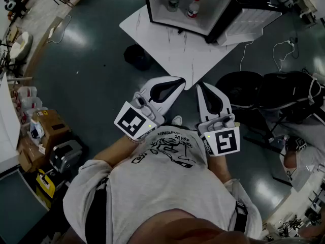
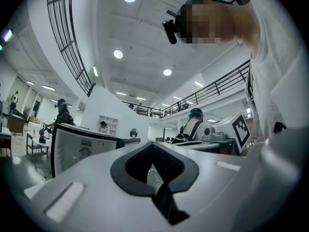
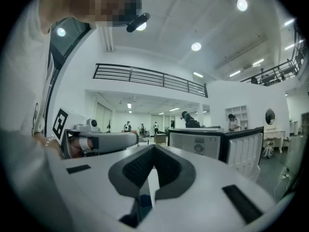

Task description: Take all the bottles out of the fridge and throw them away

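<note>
Two bottles stand upright side by side in the open fridge (image 1: 160, 6), a bottle with a green label (image 1: 173, 0) and, just right of it, a bottle with a red label (image 1: 192, 7). The fridge sits on a white table (image 1: 167, 52) with its door (image 1: 251, 20) swung out to the right. Well apart from it, close to the person's chest, the left gripper (image 1: 180, 81) and the right gripper (image 1: 201, 86) hover near each other, each with its jaws clenched together and nothing between them.

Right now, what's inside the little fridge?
A green-labelled bottle and a red-labelled bottle stand in the open fridge. Its upper part is cut off, so more may hide there.
</note>
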The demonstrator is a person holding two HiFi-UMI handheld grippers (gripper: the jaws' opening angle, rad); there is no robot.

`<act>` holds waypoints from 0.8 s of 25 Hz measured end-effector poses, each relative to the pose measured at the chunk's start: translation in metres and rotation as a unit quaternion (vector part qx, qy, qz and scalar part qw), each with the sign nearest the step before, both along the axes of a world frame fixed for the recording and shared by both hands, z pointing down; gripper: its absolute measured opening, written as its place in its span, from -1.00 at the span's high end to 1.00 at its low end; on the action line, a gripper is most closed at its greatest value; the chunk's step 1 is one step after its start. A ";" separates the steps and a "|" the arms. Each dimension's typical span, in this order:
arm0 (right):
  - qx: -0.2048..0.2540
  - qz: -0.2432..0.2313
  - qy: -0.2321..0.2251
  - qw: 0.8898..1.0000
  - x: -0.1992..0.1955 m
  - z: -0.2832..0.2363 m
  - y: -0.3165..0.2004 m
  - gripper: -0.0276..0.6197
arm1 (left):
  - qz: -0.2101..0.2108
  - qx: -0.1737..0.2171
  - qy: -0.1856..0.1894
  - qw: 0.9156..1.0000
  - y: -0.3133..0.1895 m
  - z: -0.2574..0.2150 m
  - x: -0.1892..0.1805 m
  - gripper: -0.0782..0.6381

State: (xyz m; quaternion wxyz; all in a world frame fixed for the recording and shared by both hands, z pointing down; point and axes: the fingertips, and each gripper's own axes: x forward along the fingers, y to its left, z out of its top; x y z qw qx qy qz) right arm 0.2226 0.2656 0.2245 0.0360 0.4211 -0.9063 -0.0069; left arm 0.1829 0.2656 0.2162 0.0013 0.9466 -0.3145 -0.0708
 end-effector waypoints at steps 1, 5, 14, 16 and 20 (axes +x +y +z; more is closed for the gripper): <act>0.000 0.000 0.000 1.000 0.002 0.001 0.002 0.90 | 0.000 0.000 0.000 1.000 0.002 0.001 0.002 0.77; 0.001 -0.003 -0.004 1.000 0.010 0.001 0.004 0.90 | -0.003 -0.004 -0.001 1.000 0.005 0.003 0.010 0.77; 0.008 -0.017 -0.027 0.999 0.037 -0.001 0.019 0.89 | -0.013 -0.008 0.000 1.000 0.021 0.006 0.039 0.77; 0.005 -0.023 -0.033 0.999 0.045 0.001 0.014 0.89 | -0.018 -0.012 0.002 1.000 0.015 0.009 0.047 0.77; 0.003 -0.031 -0.031 0.999 0.057 0.004 0.015 0.89 | -0.026 -0.019 0.002 0.999 0.015 0.013 0.058 0.77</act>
